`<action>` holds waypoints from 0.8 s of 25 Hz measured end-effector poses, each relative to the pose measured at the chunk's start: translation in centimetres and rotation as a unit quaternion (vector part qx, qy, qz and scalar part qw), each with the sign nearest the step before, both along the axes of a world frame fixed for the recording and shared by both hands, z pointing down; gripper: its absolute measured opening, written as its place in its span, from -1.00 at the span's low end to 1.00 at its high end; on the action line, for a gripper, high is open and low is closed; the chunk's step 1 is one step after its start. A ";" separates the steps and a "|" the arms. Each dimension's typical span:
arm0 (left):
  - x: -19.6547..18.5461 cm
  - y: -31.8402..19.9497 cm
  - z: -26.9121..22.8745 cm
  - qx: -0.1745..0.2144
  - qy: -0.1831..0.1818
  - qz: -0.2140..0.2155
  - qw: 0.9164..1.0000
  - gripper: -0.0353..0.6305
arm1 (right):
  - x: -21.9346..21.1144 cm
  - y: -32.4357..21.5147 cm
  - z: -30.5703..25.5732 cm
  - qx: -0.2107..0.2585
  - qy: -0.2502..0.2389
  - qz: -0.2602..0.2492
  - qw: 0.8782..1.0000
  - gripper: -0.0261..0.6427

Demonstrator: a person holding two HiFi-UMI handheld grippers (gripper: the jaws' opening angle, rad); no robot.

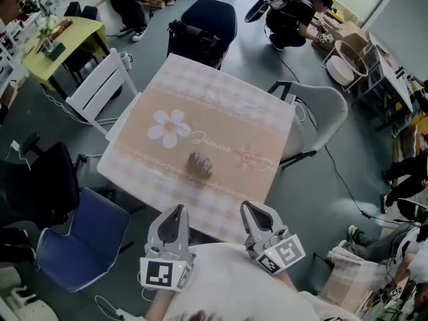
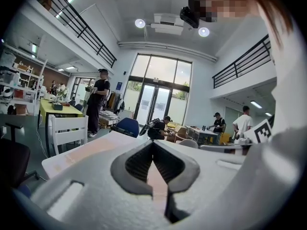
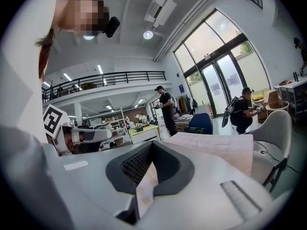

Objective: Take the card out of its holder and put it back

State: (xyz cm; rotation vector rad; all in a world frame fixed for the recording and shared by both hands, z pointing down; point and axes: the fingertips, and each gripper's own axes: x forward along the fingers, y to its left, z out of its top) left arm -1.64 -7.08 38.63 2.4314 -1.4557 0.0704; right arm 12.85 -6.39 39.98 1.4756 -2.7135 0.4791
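Left tool [image 1: 177,209], right tool [image 1: 250,207], shut, apparent card holder [image 1: 200,164] well ahead

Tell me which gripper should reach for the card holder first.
Left, by a small margin. The left gripper sits nearer the card holder, almost straight behind it in the head view; the right gripper is further to the side. Both are shut and empty.
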 end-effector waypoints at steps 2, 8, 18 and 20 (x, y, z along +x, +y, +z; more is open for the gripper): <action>-0.4 0.1 0.1 -0.004 -0.001 -0.004 1.000 -0.89 | -0.3 0.0 0.0 -0.003 -0.002 -0.002 1.000 -0.94; -1.3 0.2 0.4 -0.006 0.001 -0.019 1.000 -0.89 | -1.3 -0.2 0.4 -0.005 -0.001 -0.018 1.000 -0.94; -0.7 -0.1 0.7 -0.013 0.010 -0.007 1.000 -0.89 | -1.5 -1.1 0.9 -0.004 0.028 -0.024 0.999 -0.84; -0.6 -0.1 0.5 -0.011 0.013 -0.006 1.000 -0.89 | -1.5 -1.9 0.8 0.000 0.036 -0.029 0.999 -0.80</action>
